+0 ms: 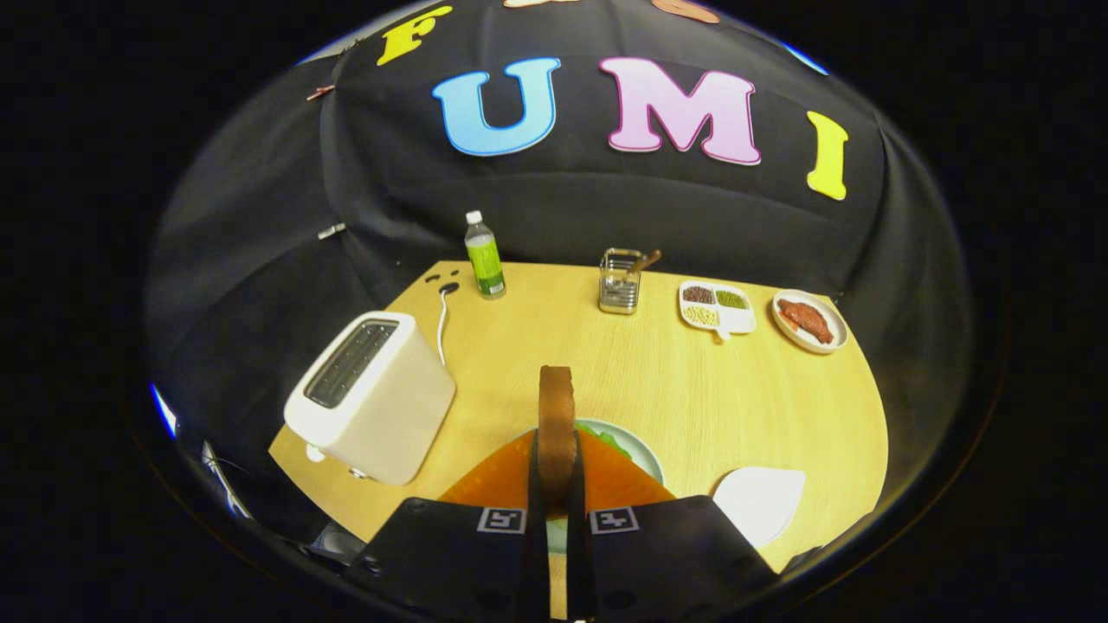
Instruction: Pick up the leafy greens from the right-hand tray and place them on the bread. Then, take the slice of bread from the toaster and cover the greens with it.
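The gripper [555, 484] stands closed to a narrow gap on a slice of bread [556, 428], both fingers pressing its faces, the slice held upright on edge. Directly below the slice lies the plate [645, 454] — leafy greens [608, 439] show on it beside the fingers. The toaster [370, 398] sits left of the plate; an empty white tray [762, 502] rests to its right.

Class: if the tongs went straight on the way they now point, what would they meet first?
The tongs, shut on the bread, point across bare table; probably the cutlery holder first, though depth is unclear.
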